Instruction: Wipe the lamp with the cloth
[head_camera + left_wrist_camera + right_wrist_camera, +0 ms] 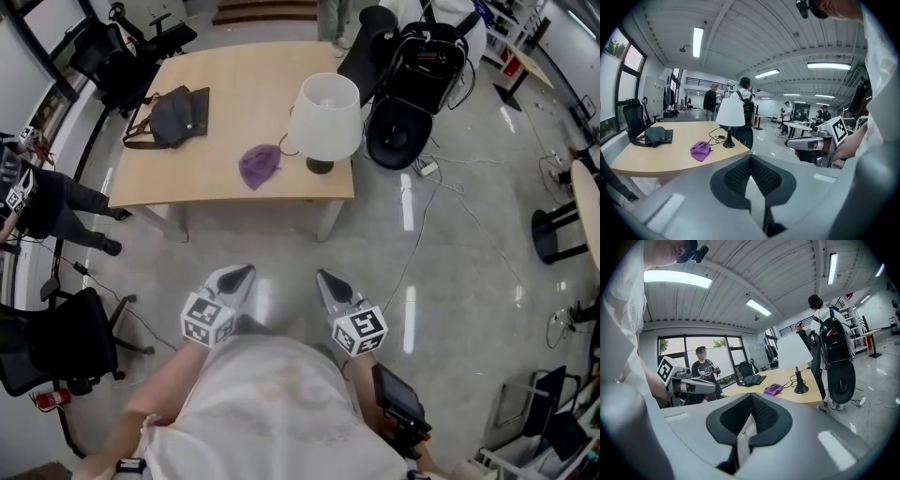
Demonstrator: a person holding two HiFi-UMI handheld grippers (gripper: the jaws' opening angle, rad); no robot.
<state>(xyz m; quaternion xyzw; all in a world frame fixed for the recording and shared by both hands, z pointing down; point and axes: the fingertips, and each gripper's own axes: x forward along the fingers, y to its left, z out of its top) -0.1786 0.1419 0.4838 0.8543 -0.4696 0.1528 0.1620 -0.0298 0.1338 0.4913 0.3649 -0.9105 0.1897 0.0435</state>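
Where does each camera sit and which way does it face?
Head view: on the person's head, looking steeply down at floor and table; shows torso, left hand-held gripper, right hand-held gripper.
Left gripper view: on the left hand-held gripper, along its shut jaws toward the table; the right one shows at right.
Right gripper view: on the right hand-held gripper, along its shut jaws toward the table; the left one shows at left.
Shared by all: lamp, purple cloth.
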